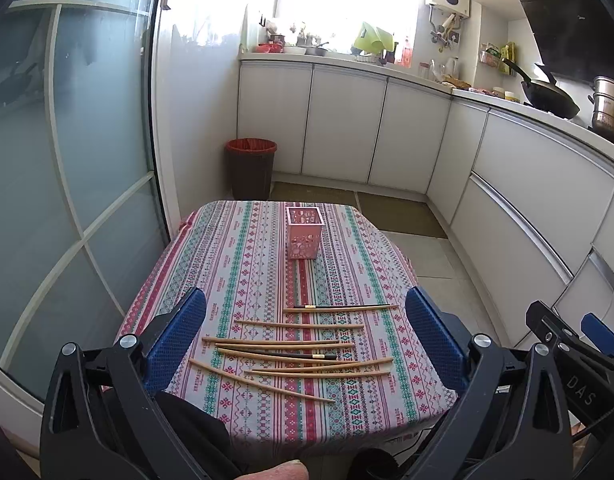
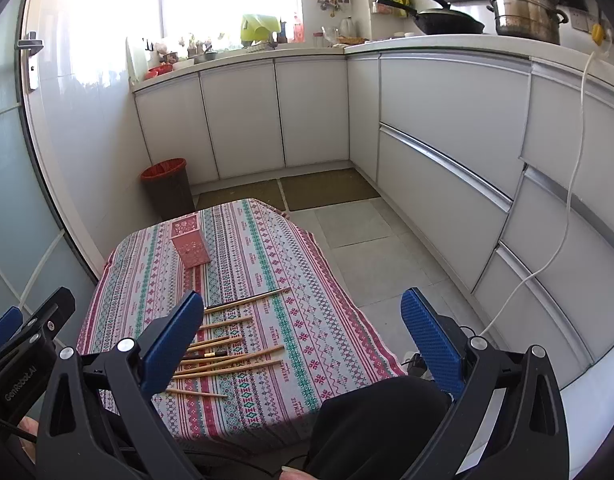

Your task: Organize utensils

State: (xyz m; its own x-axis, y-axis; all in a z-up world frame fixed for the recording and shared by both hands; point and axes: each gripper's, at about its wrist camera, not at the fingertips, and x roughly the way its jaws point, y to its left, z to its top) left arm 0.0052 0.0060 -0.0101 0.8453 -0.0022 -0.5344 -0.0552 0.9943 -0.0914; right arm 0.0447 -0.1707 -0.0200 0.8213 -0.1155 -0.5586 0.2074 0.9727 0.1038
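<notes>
several chopsticks near tablecloth edge

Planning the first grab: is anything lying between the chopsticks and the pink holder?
Nothing visible. Only bare tablecloth separates the chopsticks from the pink holder. Both the left gripper and the right gripper are open, holding nothing.
</notes>
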